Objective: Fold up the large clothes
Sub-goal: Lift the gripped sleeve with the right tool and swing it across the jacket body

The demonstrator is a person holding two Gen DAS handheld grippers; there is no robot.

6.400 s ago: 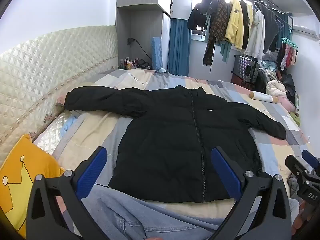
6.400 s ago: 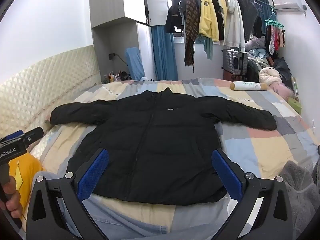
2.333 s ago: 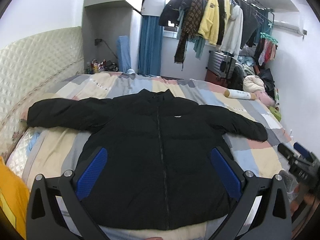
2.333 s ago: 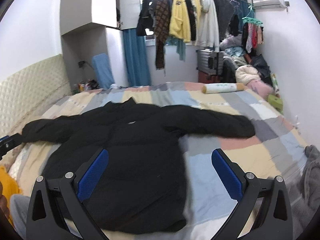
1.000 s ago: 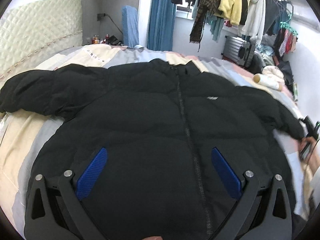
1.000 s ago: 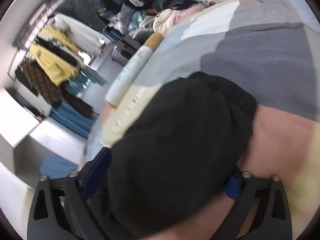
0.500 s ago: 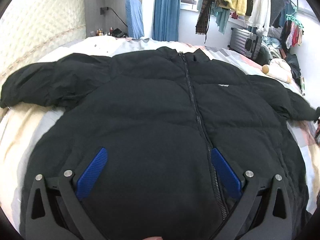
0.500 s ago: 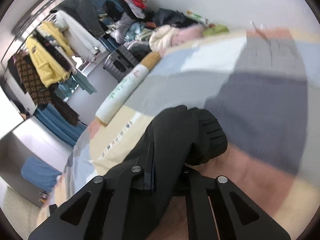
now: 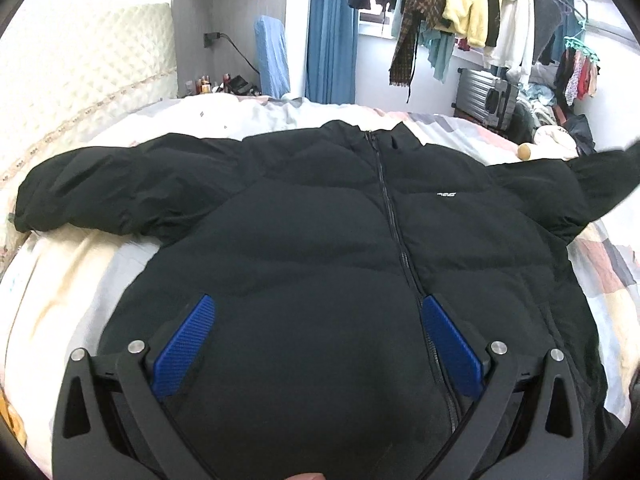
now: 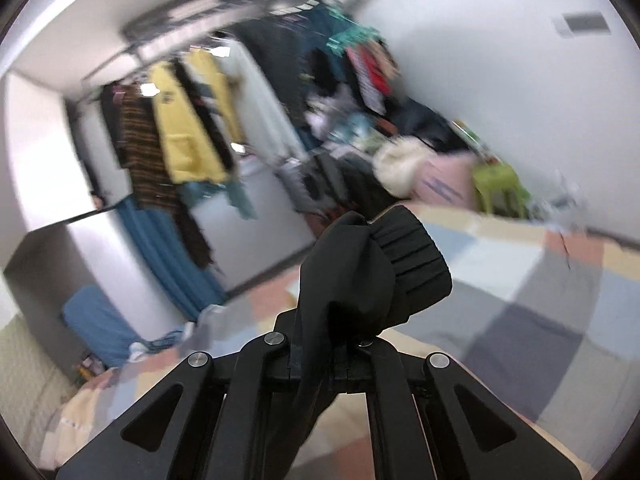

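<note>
A: Left gripper (image 9: 316, 340)?
B: Hovering low over the black jacket (image 9: 320, 248) lying on the bed (image 9: 72, 280), 2 blue pads (image 9: 182, 346) spread wide, gripping nothing.

A: Right gripper (image 10: 340, 344)?
B: Raised above the bed, clenching the jacket's cuff (image 10: 404, 256).

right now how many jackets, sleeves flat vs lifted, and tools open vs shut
black jacket: 1
sleeve lying flat: 1
sleeve lifted by its cuff: 1
tool open, left tool: 1
tool shut on the cuff, right tool: 1
total: 5
</note>
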